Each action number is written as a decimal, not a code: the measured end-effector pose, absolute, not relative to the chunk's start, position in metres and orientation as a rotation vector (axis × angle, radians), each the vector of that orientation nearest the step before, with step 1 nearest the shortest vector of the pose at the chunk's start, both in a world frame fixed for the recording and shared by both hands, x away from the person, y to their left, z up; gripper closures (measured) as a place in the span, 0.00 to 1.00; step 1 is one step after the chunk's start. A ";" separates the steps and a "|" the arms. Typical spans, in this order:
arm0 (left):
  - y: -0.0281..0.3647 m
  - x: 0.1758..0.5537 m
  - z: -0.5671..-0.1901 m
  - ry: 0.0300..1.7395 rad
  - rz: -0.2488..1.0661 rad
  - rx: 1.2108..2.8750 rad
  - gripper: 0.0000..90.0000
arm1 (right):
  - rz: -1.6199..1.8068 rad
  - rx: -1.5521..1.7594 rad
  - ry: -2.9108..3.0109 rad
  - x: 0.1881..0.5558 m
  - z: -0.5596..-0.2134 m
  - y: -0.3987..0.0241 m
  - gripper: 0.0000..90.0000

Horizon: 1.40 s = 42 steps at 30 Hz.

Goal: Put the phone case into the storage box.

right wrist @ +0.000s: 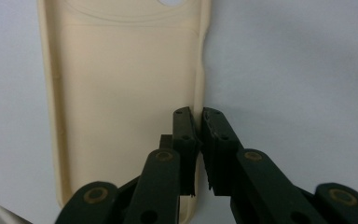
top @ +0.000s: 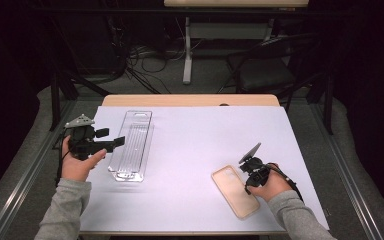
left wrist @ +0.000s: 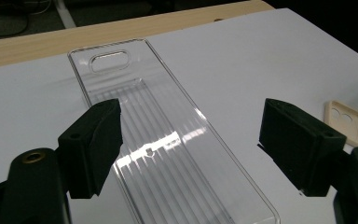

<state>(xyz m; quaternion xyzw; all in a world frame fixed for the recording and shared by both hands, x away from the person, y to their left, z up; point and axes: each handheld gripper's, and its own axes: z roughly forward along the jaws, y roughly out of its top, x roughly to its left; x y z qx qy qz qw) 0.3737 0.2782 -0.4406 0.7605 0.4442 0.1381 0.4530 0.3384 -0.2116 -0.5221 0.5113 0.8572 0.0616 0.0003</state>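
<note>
Right gripper view shows the right gripper [right wrist: 198, 116] with jaws pinched on the side wall of the beige phone case [right wrist: 121, 93], seemingly light, soft and bendable, best held at this rim, while the left gripper [left wrist: 191, 140] has jaws open.

We are seeing open surface [top: 195, 150] lying between the clear tray [top: 131, 145] at nine o'clock and the beige phone case [top: 235, 191] at four o'clock.

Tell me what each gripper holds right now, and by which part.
The right gripper is shut on the beige phone case, pinching its side wall. The left gripper is open over the clear plastic tray, holding nothing.
</note>
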 end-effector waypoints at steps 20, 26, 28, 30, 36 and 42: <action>0.279 0.374 -0.441 1.101 0.343 1.880 0.24 | 0.202 1.612 2.681 0.337 -0.522 -0.212 0.96; 0.279 0.374 -0.441 1.100 0.340 1.883 0.24 | 0.196 1.614 2.679 0.337 -0.522 -0.212 0.96; 0.279 0.374 -0.441 1.105 0.341 1.877 0.24 | 0.199 1.613 2.680 0.337 -0.522 -0.213 0.96; 0.279 0.374 -0.441 1.103 0.343 1.879 0.24 | 0.200 1.615 2.679 0.337 -0.522 -0.213 0.96; 0.279 0.374 -0.441 1.104 0.343 1.878 0.24 | 0.267 1.620 2.652 0.335 -0.522 -0.213 0.97; 0.279 0.374 -0.441 1.105 0.344 1.877 0.24 | 0.243 1.637 2.645 0.333 -0.516 -0.215 0.97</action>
